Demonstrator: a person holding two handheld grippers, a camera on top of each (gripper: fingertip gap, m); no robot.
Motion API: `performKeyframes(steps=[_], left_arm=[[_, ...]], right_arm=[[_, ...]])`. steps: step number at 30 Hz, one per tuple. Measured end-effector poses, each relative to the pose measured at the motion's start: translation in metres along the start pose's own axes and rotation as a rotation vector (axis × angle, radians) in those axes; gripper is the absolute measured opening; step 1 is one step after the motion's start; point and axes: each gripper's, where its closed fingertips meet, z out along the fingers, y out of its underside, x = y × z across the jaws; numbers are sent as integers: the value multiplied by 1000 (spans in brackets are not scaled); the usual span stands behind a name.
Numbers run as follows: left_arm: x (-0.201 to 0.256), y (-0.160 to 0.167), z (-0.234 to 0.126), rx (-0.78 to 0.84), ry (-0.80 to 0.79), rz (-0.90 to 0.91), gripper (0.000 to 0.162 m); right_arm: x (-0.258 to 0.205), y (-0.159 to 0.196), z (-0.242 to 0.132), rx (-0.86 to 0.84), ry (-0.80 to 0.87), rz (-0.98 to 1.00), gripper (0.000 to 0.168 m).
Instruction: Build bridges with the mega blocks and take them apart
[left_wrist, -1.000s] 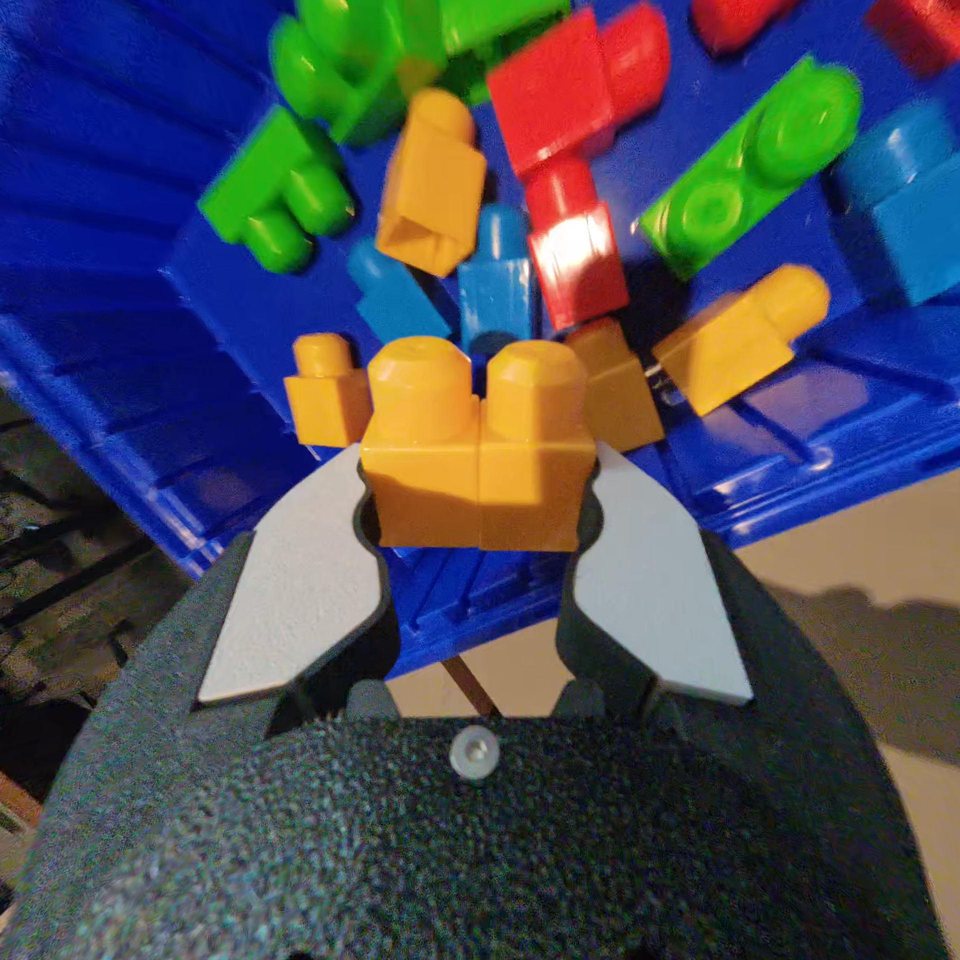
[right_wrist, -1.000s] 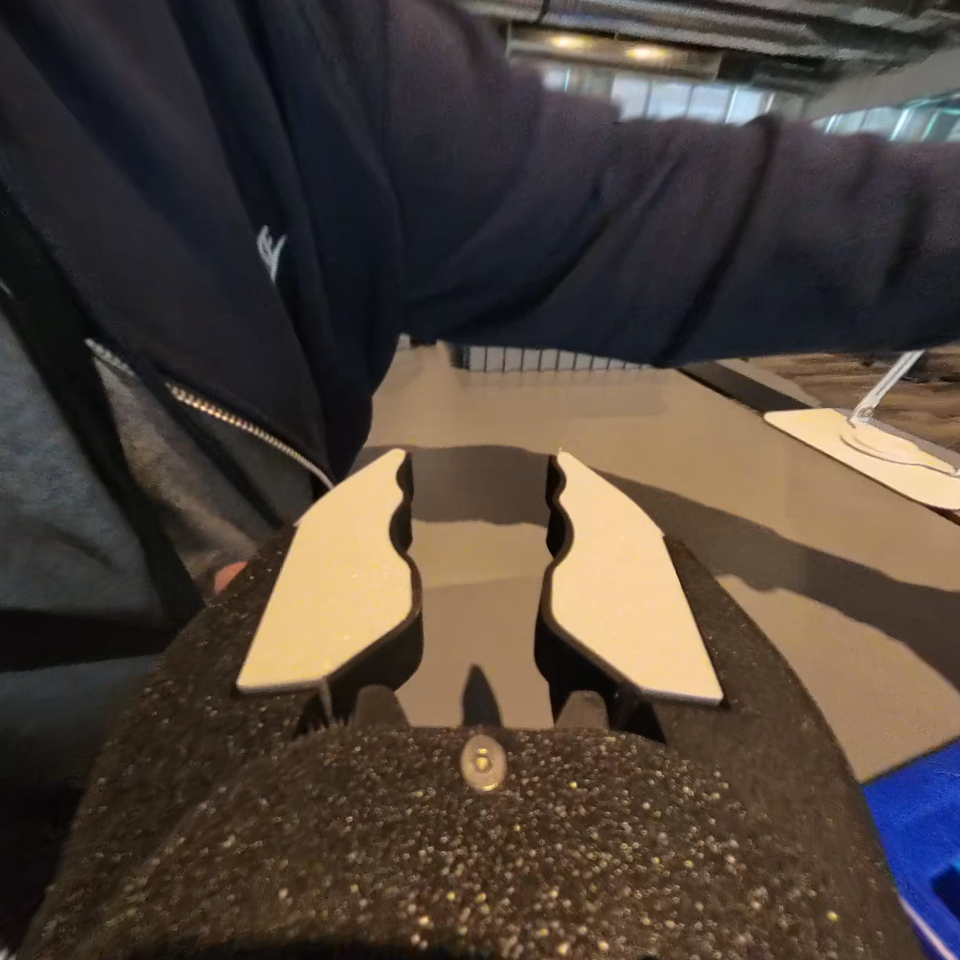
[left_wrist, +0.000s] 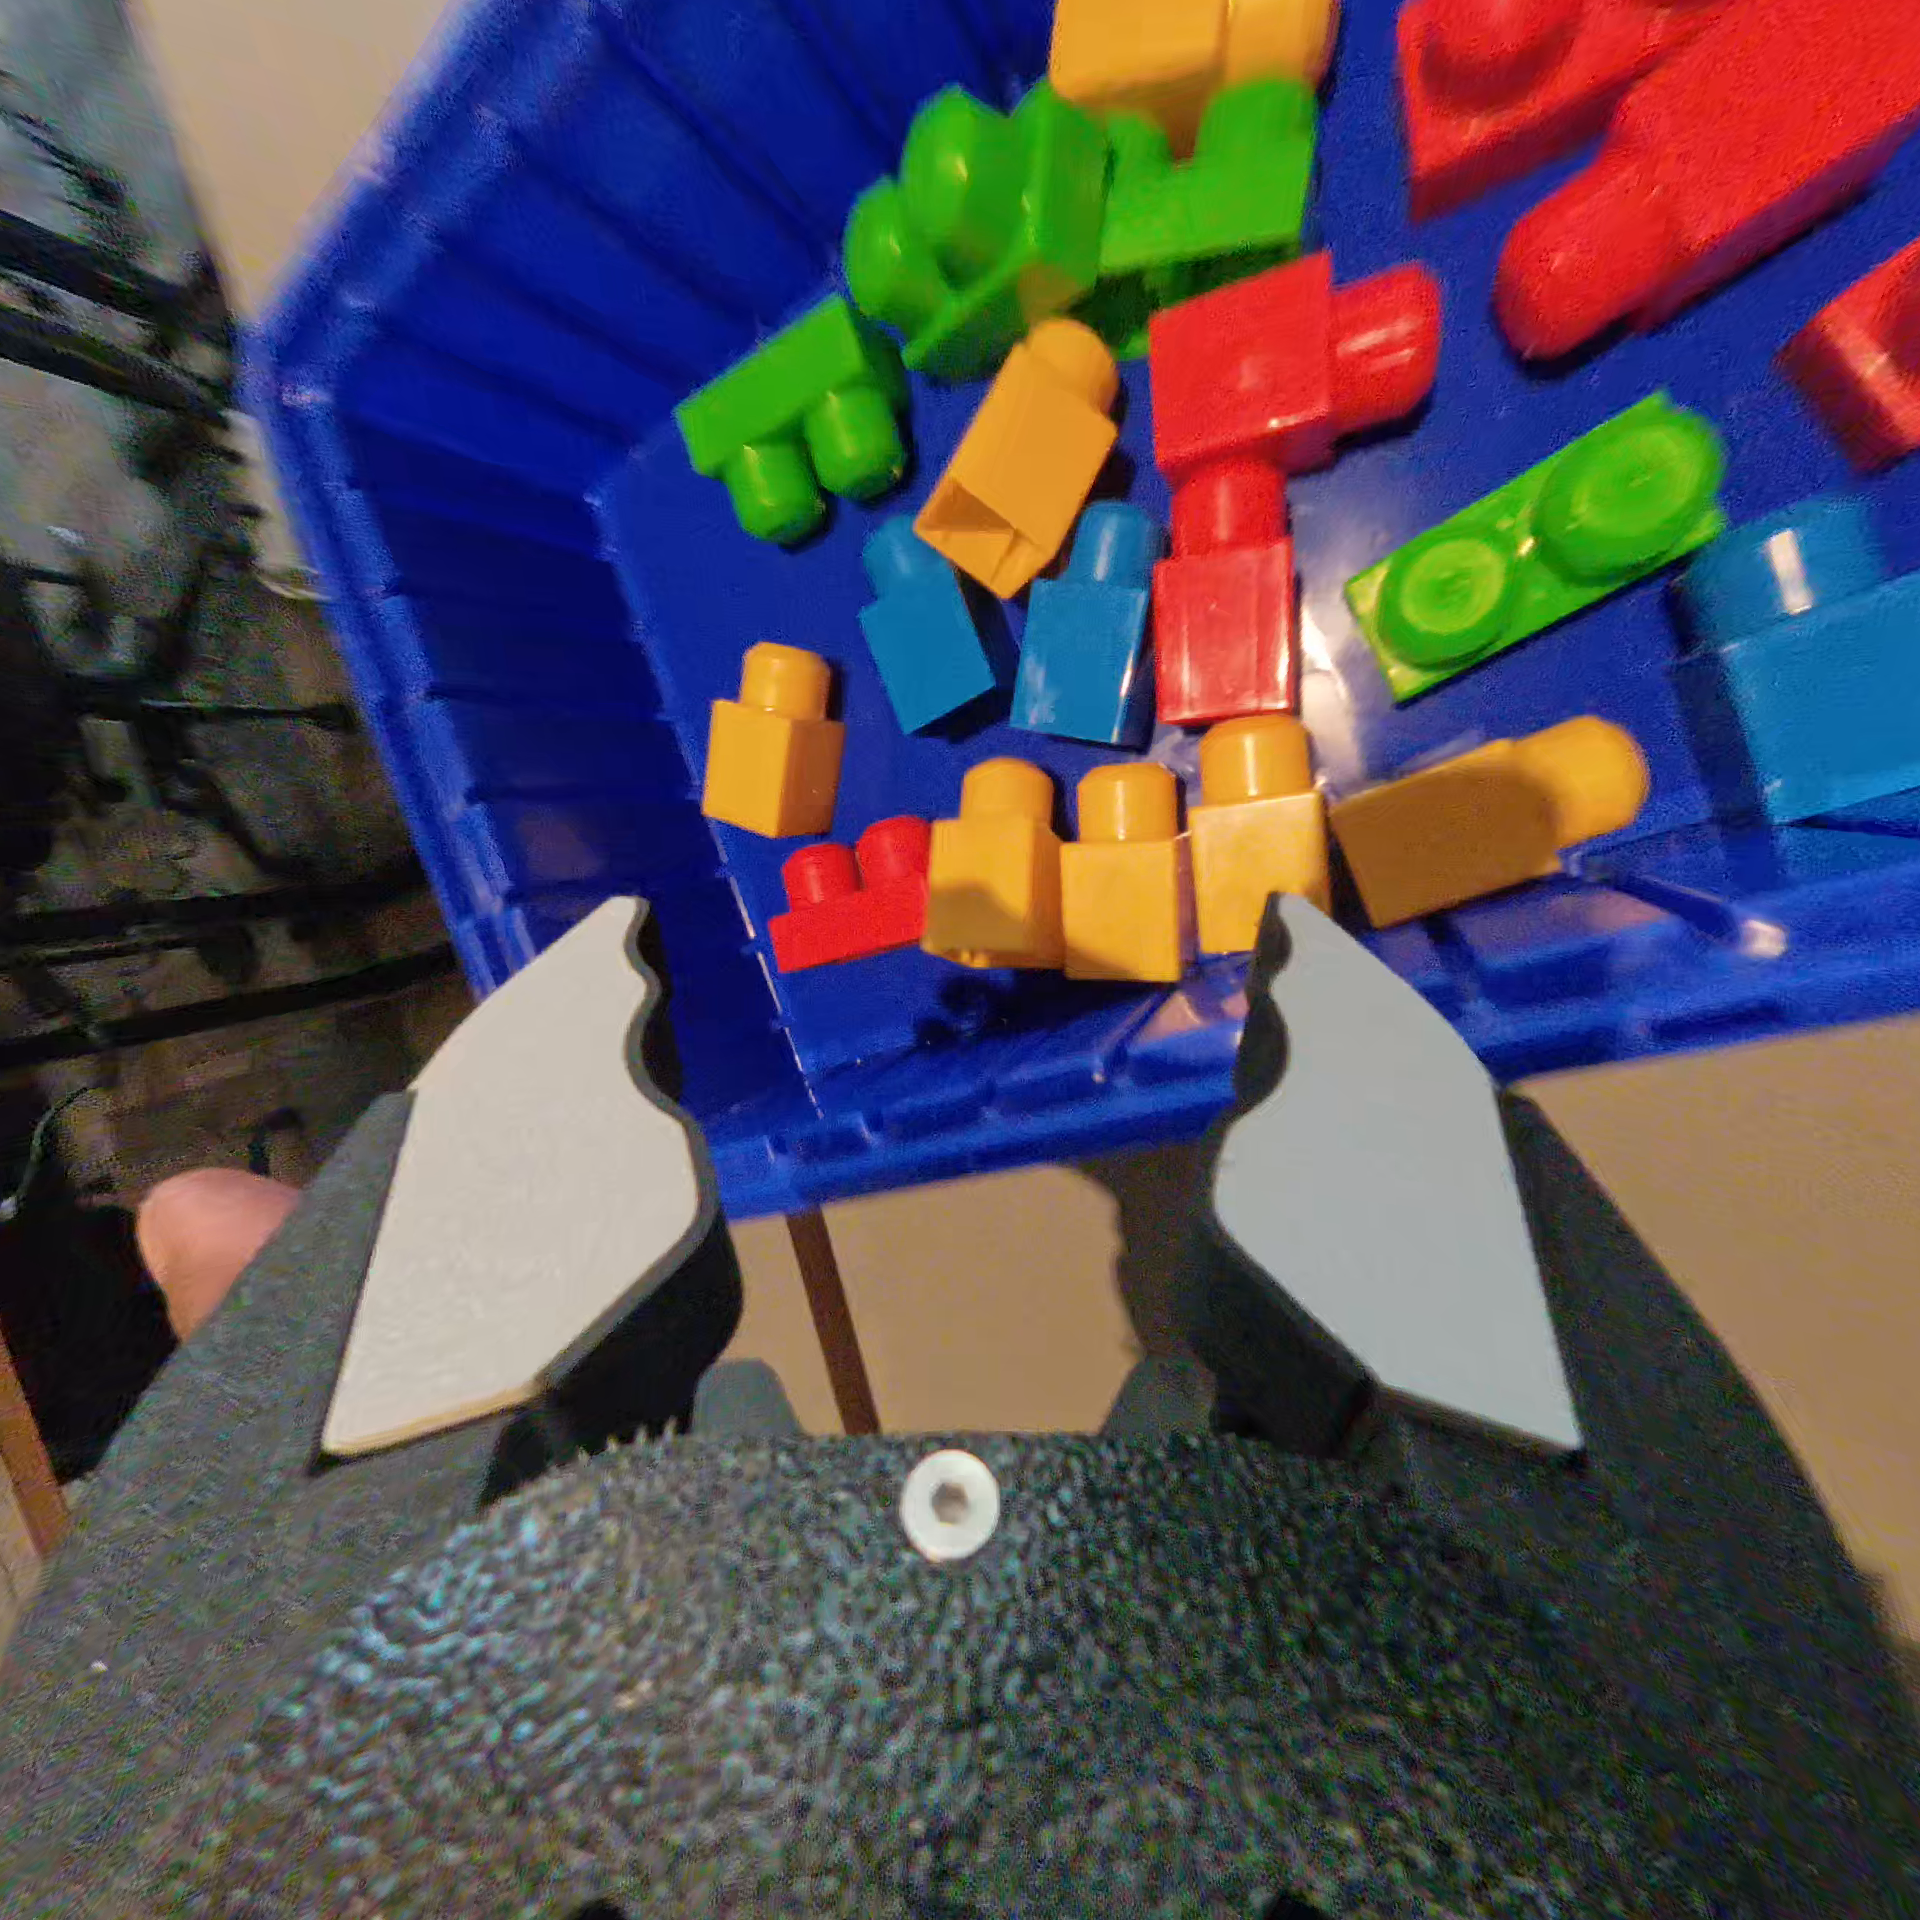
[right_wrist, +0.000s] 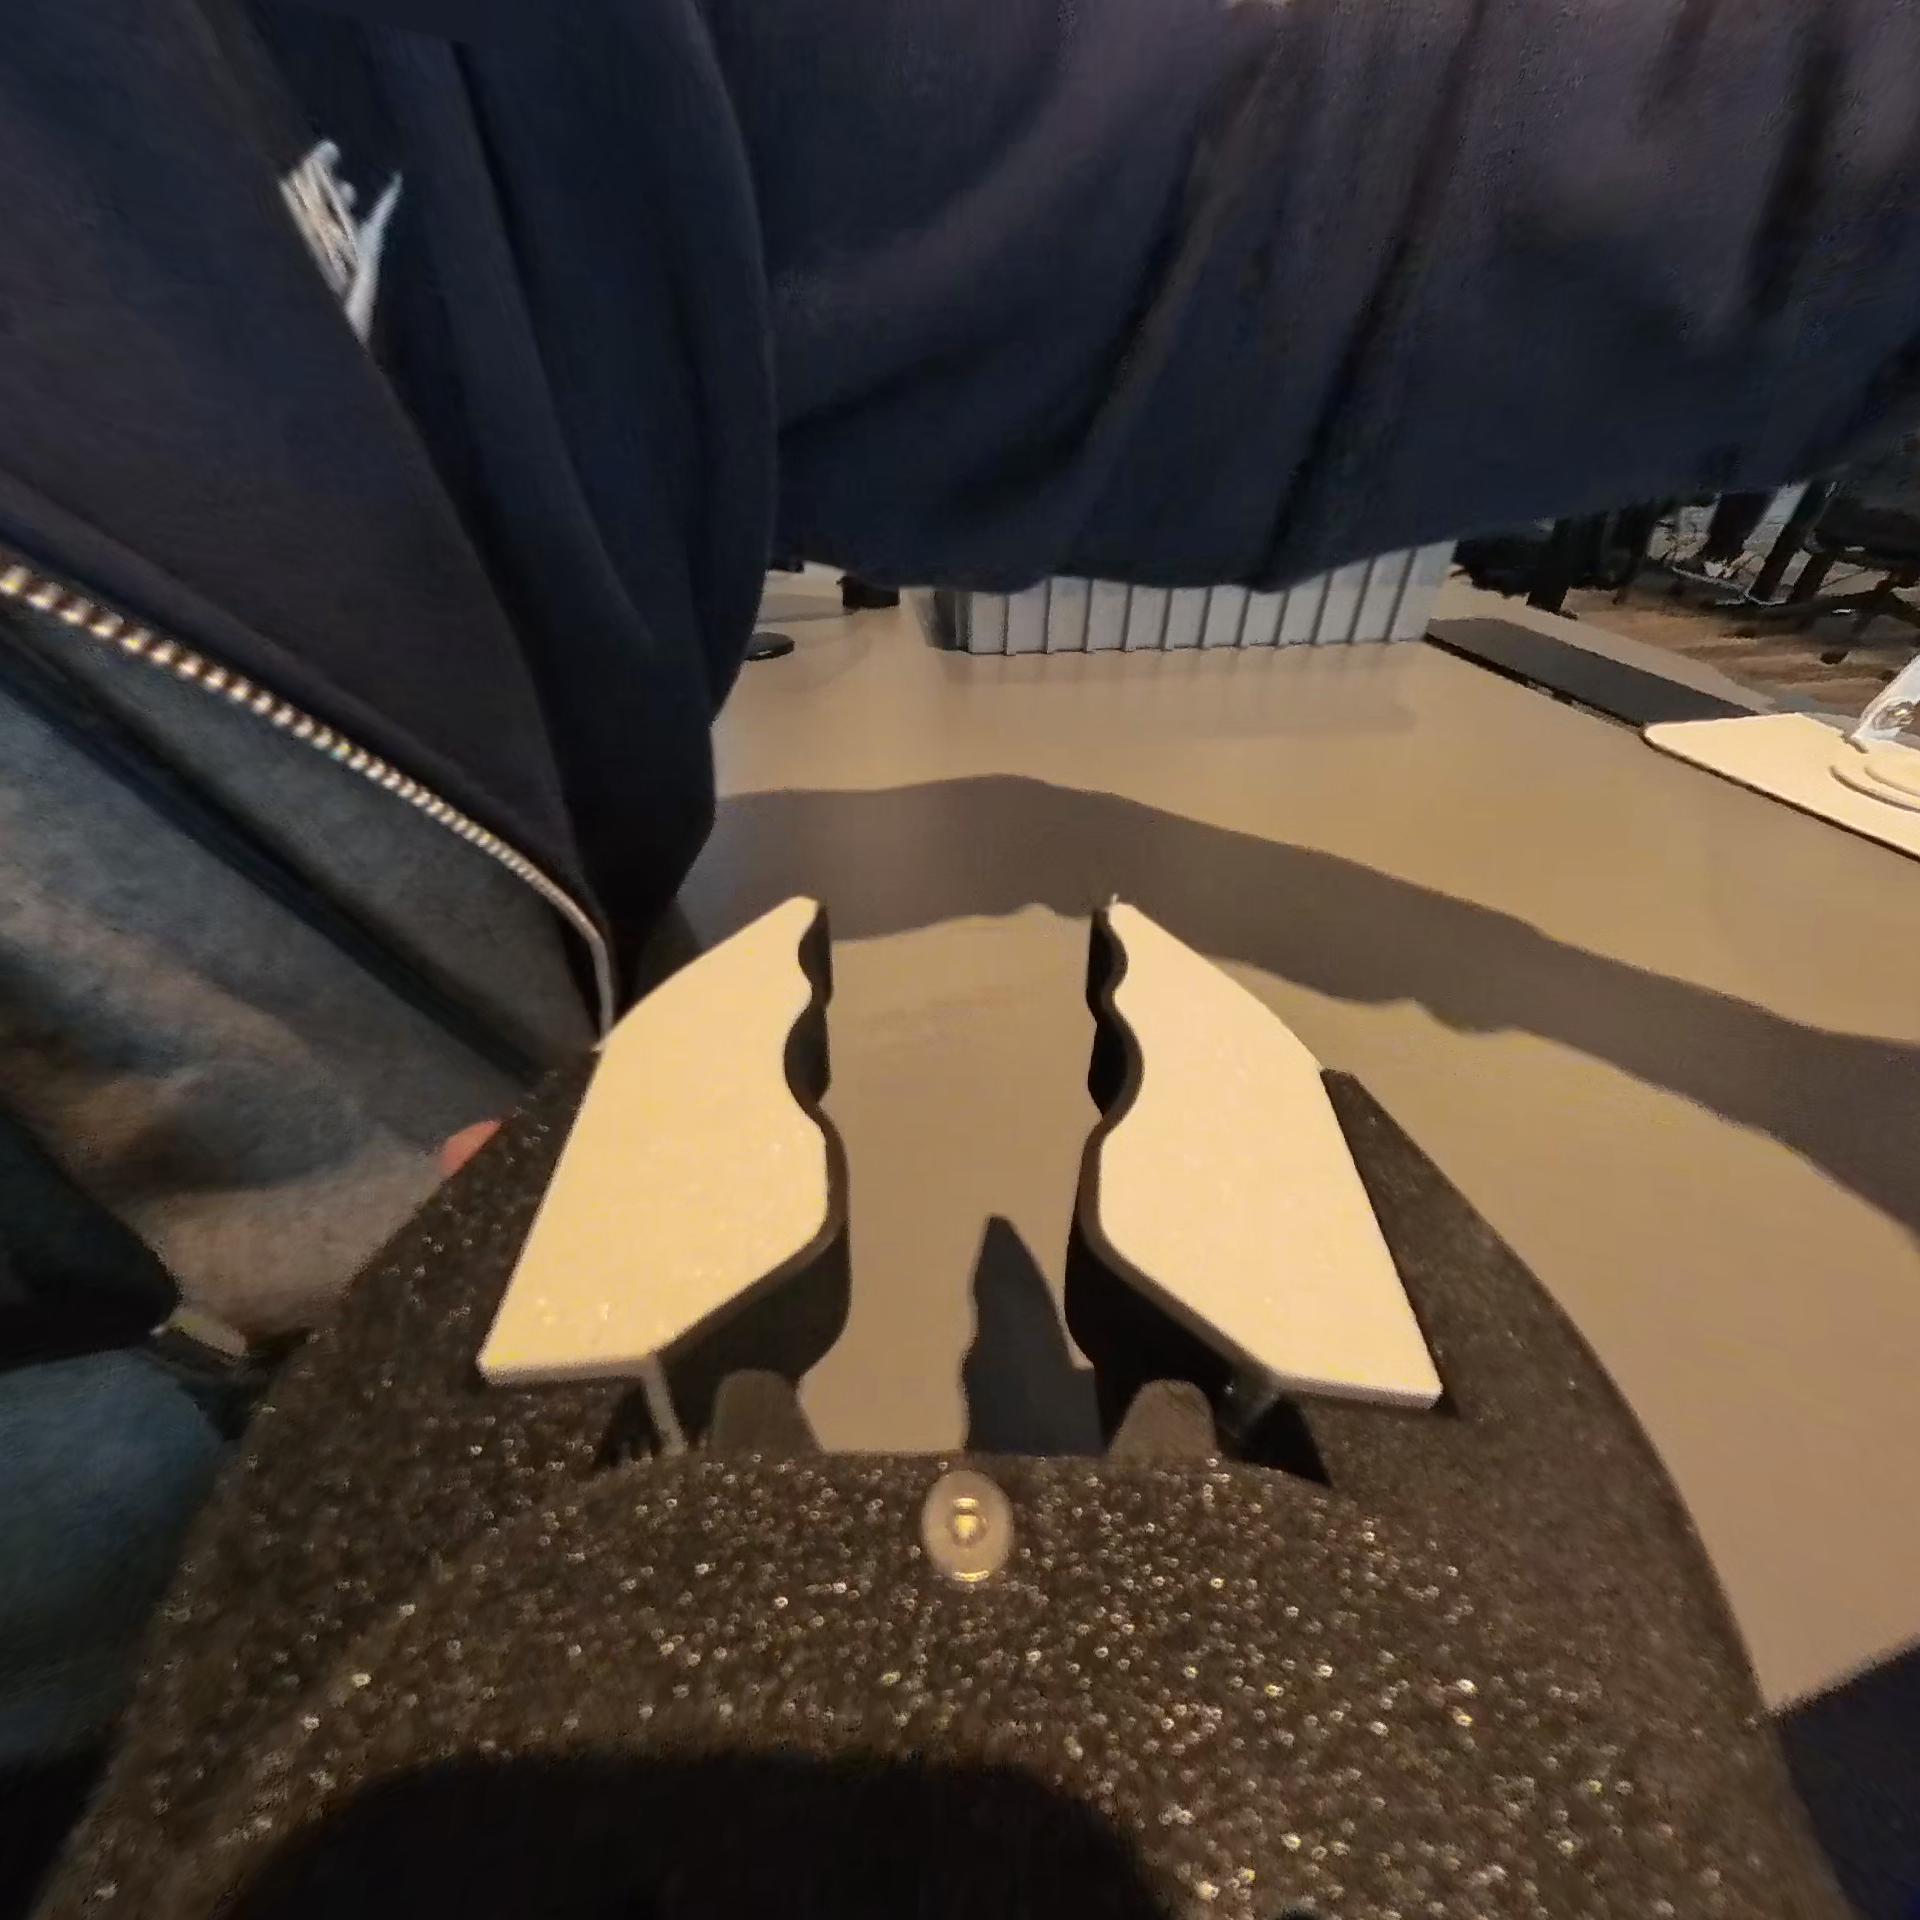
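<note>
1. My left gripper (left_wrist: 956, 935) is spread wide and holds nothing; it hangs over the near rim of the deep blue plastic bin (left_wrist: 499, 499).
2. Just beyond its tips lie three orange single-stud plastic blocks (left_wrist: 1122, 883), side by side, studs pointing away.
3. My right gripper (right_wrist: 958, 935) is empty and half spread over the beige table (right_wrist: 1143, 748), with no blocks in its view, so I judge the left nearer.
4. Clearly countable: seven orange blocks, three smaller blue.

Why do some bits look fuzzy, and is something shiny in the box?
Left wrist view: the green blocks and red blocks at the top are smeared by blur, and a white glare streak sits on the blue bin floor. Right wrist view: the dark sleeve is blurred; shadows cross the table.
</note>
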Motion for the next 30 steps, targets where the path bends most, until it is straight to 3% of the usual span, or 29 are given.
performKeyframes(steps=[1,4,7,14,18,24,27,30], left_arm=[[4,3,-16,54,-45,-29,103],[37,32,-66,149,-106,-89,97],[77,97,-119,116,-145,-141,91],[165,333,-274,-254,-266,-376,92],[223,449,-341,-458,-255,-458,91],[302,567,-370,-587,-89,-574,89],[329,595,-358,-595,27,-560,87],[351,602,-343,-565,178,-573,83]], right_arm=[[0,1,0,-5,1,0,48],[-1,4,2,-19,-1,1,48],[-2,8,5,-43,-10,-1,48],[-6,16,13,-85,-64,45,48],[-8,20,23,-122,-119,106,48],[-18,21,61,-182,-257,166,49],[-18,22,90,-228,-306,176,49],[-18,27,120,-297,-339,178,51]])
